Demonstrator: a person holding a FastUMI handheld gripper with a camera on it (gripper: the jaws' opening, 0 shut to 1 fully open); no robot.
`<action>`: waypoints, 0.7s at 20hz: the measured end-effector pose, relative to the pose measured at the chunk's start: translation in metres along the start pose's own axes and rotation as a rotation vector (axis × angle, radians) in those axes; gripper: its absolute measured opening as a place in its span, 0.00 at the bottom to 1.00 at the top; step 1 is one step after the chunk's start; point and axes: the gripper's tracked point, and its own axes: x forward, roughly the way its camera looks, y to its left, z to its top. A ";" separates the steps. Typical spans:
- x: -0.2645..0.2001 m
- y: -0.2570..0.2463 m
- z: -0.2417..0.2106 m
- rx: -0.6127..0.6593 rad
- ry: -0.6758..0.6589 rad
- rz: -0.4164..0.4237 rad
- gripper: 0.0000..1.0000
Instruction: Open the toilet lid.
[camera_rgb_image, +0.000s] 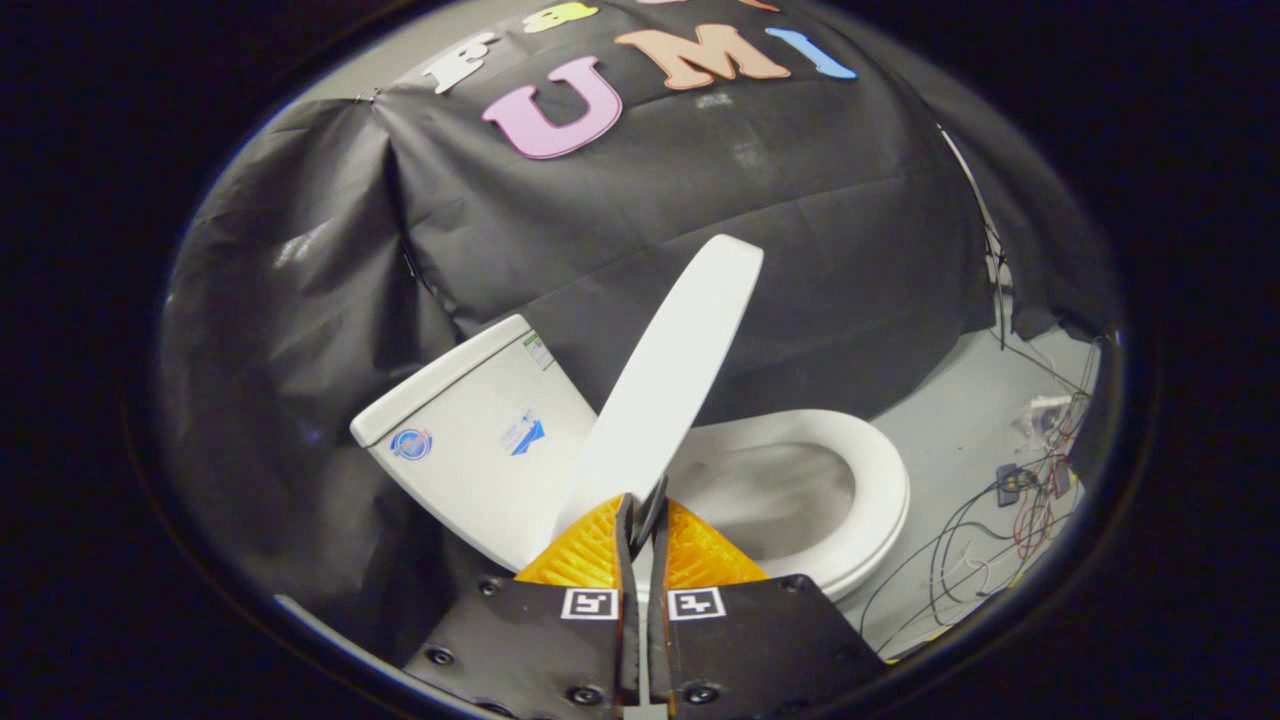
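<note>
I see my gripper (641, 512) closed on the edge of the raised lid (668, 375), seat (880, 480) and tank (470, 440) beyond

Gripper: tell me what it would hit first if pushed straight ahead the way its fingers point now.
The gripper is shut on the toilet lid, whose edge is pinched between the orange fingers. So it meets the raised lid at once; the tank stands beside it, though depth is unclear.
</note>
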 end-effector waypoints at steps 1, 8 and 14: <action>-0.001 0.001 0.001 -0.012 -0.005 -0.001 0.04; -0.001 0.004 0.001 -0.064 -0.044 -0.013 0.04; -0.003 0.008 0.001 -0.129 -0.087 -0.037 0.04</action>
